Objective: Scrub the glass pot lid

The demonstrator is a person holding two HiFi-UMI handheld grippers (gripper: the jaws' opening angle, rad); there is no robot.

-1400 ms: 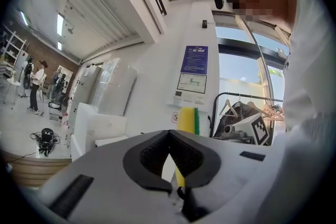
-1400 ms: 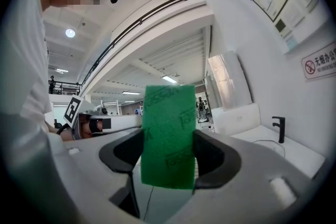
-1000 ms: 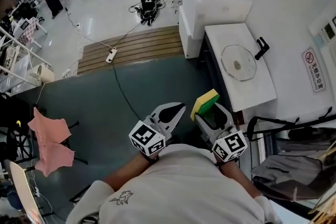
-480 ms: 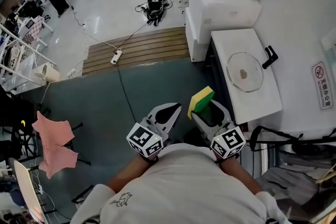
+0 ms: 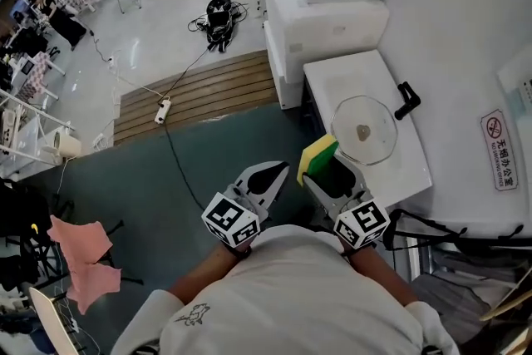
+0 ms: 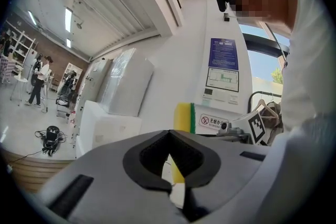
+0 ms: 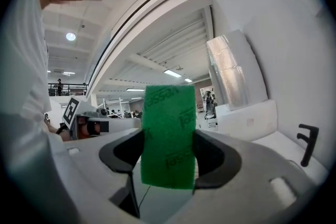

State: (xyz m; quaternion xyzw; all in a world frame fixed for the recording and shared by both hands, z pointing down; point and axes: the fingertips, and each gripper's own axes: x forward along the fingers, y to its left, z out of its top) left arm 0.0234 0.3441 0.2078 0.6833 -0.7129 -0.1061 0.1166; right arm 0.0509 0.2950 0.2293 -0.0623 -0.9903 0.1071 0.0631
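Two grippers are in view: the left gripper (image 5: 274,173) has its jaws pressed together on nothing, and the right gripper (image 5: 332,175) pinches the one sponge (image 5: 317,157) (yellow, with a green face). The single lid (image 5: 363,131) lies flat on the white counter (image 5: 334,87), near the sponge.

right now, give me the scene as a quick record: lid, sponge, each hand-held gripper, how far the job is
glass pot lid: lying flat on the white counter, brownish spot at its middle
sponge: yellow and green, clamped in the right hand-held gripper, not on the lid
right hand-held gripper: shut on the sponge
left hand-held gripper: shut, nothing between its jaws
scrubbing: not yet begun
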